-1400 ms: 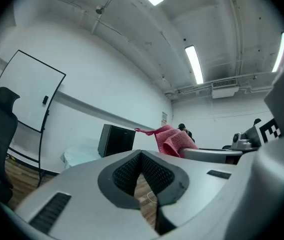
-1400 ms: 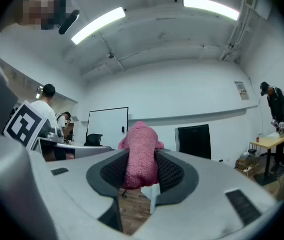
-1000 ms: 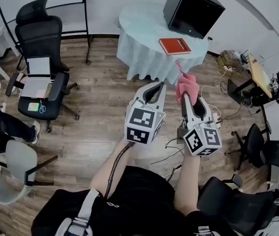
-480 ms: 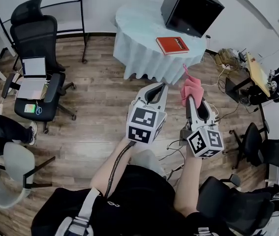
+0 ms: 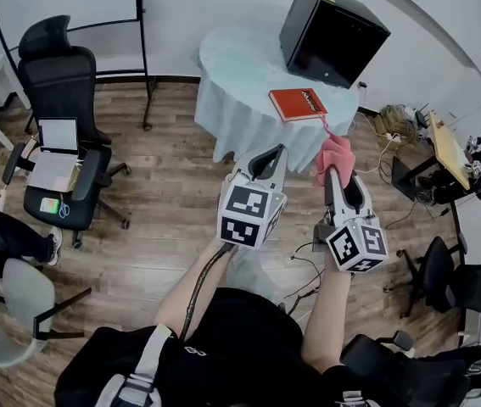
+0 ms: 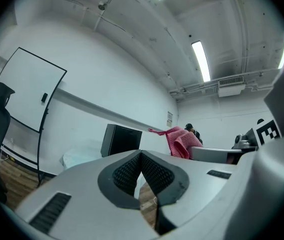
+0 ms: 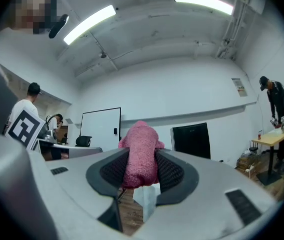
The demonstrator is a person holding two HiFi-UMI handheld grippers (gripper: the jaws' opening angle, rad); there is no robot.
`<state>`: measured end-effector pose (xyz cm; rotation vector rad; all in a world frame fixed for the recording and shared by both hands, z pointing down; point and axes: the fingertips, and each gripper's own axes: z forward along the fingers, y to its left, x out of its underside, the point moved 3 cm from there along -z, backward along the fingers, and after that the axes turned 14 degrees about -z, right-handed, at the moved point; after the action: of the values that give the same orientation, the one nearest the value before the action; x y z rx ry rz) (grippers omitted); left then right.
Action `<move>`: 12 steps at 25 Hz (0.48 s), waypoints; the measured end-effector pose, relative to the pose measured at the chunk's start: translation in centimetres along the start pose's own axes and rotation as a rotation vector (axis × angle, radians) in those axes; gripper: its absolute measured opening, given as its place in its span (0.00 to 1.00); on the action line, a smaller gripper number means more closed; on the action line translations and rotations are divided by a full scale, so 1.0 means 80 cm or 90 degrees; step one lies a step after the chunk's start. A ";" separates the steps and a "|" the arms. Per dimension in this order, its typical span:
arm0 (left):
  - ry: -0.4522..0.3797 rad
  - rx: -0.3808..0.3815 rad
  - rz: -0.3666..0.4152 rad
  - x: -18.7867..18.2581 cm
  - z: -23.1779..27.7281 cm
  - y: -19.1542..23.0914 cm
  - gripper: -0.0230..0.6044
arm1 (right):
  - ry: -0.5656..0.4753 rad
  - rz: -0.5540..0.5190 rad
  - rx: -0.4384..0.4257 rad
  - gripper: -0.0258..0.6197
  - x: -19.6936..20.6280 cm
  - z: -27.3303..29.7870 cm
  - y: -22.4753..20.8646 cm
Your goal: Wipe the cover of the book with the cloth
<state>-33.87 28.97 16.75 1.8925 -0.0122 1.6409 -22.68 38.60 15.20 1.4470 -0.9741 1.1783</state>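
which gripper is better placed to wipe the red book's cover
Right. The right gripper clamps the pink knitted cloth and sits nearer the red book; the left gripper has shut, empty jaws.

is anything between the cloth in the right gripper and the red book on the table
Nothing visible. The cloth, held in the right gripper, is in open air short of the table edge; the book lies near that edge, with the black box behind it.
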 end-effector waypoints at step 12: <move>-0.006 -0.047 -0.035 0.006 0.165 0.070 0.06 | 0.025 -0.003 -0.042 0.28 0.049 0.153 -0.096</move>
<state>-24.20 18.66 19.27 1.8281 -0.0240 1.5735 -12.24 28.01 17.07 1.3682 -0.9730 1.1573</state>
